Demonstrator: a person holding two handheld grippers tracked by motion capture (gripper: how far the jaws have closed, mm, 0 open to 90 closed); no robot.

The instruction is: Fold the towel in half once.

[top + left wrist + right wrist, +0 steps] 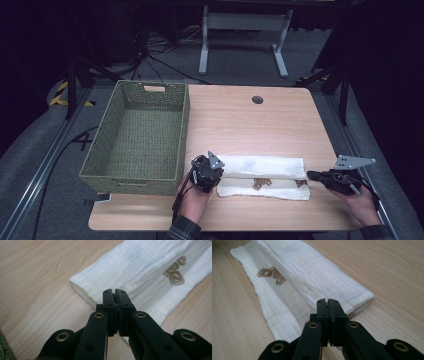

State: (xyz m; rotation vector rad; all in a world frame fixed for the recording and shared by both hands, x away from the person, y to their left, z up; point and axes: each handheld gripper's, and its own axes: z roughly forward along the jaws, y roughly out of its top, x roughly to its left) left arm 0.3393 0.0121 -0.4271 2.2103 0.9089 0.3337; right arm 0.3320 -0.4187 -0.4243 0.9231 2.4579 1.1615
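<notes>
A white cloth, folded lengthwise into a long strip, lies on the wooden table near its front edge. A brown motif marks its near layer. My left gripper sits at the strip's left end, jaws shut. In the left gripper view the closed tips hover over the cloth edge with nothing pinched. My right gripper is at the strip's right end, also shut. In the right gripper view its tips stand just above the cloth near the folded end.
A green woven basket, with nothing in it, stands on the left half of the table, close to my left gripper. A round cable hole lies near the far edge. Bare wood stretches behind the cloth.
</notes>
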